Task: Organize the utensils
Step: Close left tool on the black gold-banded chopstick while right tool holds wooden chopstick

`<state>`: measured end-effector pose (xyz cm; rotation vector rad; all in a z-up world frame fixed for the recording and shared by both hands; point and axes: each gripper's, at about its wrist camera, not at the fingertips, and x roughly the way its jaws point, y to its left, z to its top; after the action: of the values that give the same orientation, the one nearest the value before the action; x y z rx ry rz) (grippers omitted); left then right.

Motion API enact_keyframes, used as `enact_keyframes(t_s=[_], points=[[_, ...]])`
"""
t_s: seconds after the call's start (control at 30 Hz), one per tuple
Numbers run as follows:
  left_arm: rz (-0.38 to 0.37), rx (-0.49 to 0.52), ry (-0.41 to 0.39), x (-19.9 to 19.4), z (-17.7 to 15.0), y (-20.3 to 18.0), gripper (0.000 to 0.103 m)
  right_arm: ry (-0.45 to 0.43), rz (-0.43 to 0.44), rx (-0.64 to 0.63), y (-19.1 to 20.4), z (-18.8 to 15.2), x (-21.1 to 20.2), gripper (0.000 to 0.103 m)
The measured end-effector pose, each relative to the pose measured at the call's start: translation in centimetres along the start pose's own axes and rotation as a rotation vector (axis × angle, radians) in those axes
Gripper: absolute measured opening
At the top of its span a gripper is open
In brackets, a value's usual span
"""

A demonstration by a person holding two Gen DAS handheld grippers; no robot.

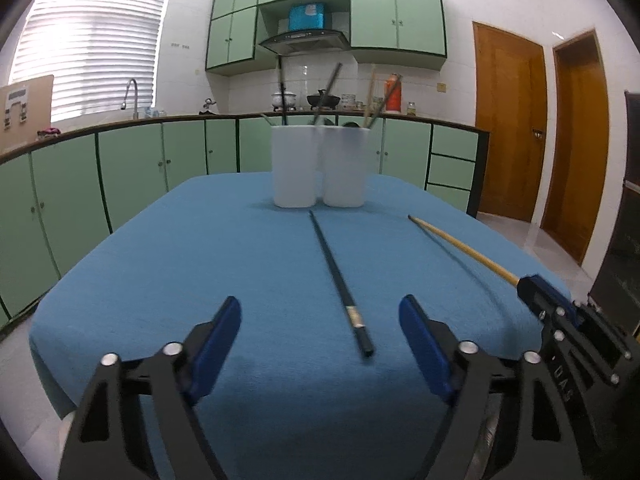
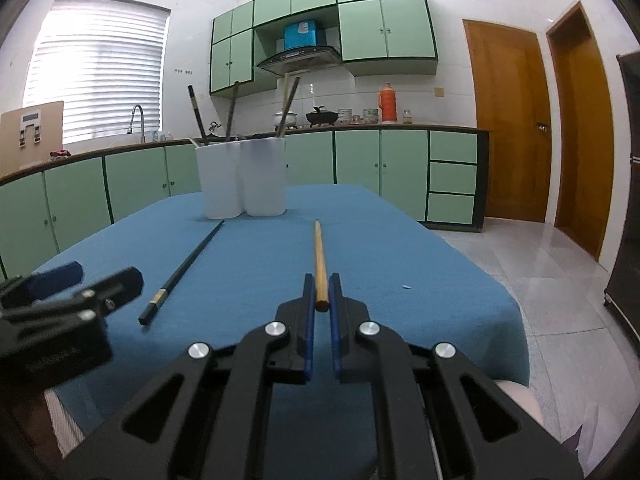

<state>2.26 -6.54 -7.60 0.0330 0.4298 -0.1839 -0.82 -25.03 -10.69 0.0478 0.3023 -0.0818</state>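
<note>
Two white holders (image 1: 318,166) (image 2: 244,178) stand side by side at the far middle of the blue table, with several chopsticks upright in them. A black chopstick (image 1: 340,280) (image 2: 182,270) lies on the cloth. My left gripper (image 1: 320,324) is open, its jaws wide on either side of the black chopstick's near end. A wooden chopstick (image 2: 319,260) (image 1: 460,246) points toward the holders. My right gripper (image 2: 321,300) (image 1: 536,288) is shut on its thick near end.
The table has a blue cloth (image 1: 200,264) (image 2: 420,280) with edges near on all sides. Green kitchen cabinets (image 1: 132,160) and a counter run behind. Wooden doors (image 2: 508,120) and tiled floor lie to the right.
</note>
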Motion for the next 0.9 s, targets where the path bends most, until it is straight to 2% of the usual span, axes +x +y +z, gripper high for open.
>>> enact_keyframes(t_s=[0.2,0.33,0.53,0.6,0.73,0.8,0.9], points=[[0.007,0.018,0.029,1.4,-0.5,-1.7,0.055,-0.004,0.01,0.01,-0.6,-0.4,-0.4,0.006],[0.013,0.009,0.043,2.2,-0.8,-2.5,0.047,-0.011,0.012,0.014,-0.8,-0.2,-0.5,0.006],[0.039,-0.006,0.021,2.4,-1.2,-3.4,0.033,-0.017,0.014,0.028,-1.5,-0.4,-0.7,0.006],[0.048,-0.014,0.019,2.3,-1.3,-3.5,0.025,-0.018,0.014,0.033,-1.7,-0.4,-0.7,0.006],[0.061,-0.014,0.016,2.2,-1.4,-4.0,0.018,-0.018,0.012,0.045,-2.1,-0.5,-0.8,0.006],[0.072,-0.004,0.015,2.2,-1.4,-4.0,0.011,-0.018,0.013,0.047,-2.2,-0.4,-0.8,0.006],[0.078,0.006,0.017,2.2,-1.5,-4.1,0.01,-0.017,0.012,0.045,-2.2,-0.4,-0.8,0.006]])
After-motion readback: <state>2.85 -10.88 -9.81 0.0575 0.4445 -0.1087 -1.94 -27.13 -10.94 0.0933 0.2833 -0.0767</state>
